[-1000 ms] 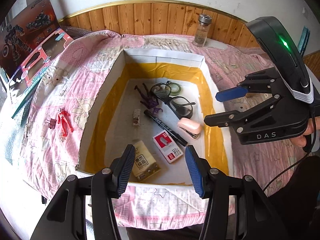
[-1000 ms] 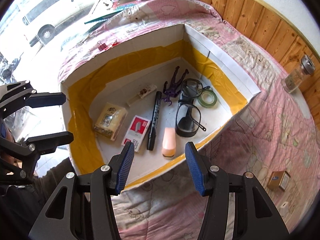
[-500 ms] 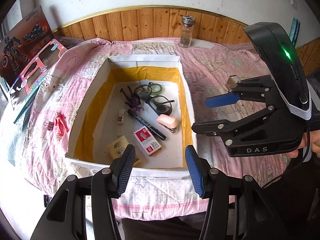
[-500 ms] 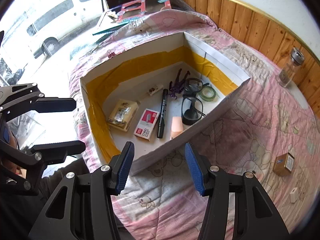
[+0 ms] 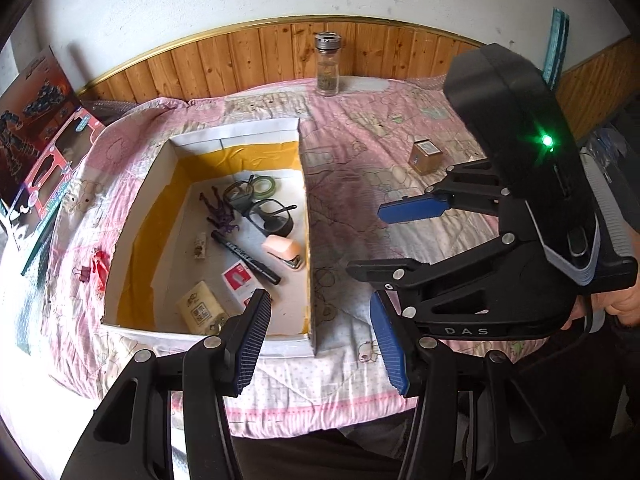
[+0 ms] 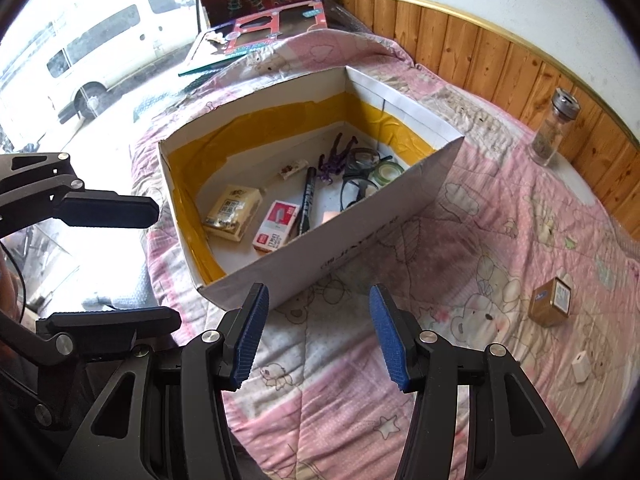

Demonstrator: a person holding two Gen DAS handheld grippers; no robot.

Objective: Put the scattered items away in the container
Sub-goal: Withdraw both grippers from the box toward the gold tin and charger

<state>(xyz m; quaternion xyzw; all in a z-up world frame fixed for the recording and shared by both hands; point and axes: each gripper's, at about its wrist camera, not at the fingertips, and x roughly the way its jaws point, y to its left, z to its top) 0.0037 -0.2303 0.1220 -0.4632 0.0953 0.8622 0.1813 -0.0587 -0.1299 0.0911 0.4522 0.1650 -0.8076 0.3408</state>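
A white box point(image 5: 240, 134) lined with yellow tape sits on a pink quilt. It holds glasses point(image 5: 264, 212), a green tape roll point(image 5: 266, 184), a purple figure point(image 5: 220, 212), a black marker point(image 5: 246, 258), a pink stapler point(image 5: 282, 250), a red staple box point(image 5: 240, 280) and a yellow packet point(image 5: 200, 310). My left gripper point(image 5: 320, 340) hangs open over the box's near right corner. My right gripper point(image 5: 384, 240) is open and empty, right of the box point(image 6: 360, 232). A small brown box point(image 6: 554, 300) and a white cube point(image 6: 580, 366) lie on the quilt to the right. A red figure point(image 5: 98, 266) lies left of the box.
A glass jar point(image 5: 327, 64) stands by the wood-panelled wall at the back. Toy packaging point(image 5: 36, 120) leans at the far left. A binder clip point(image 5: 82, 274) lies beside the red figure. A hand point(image 5: 616, 304) holds the right gripper.
Both grippers have drawn back from the box and swung to the right, bringing the quilt with the brown box and white cube into view. Both stay open and empty.
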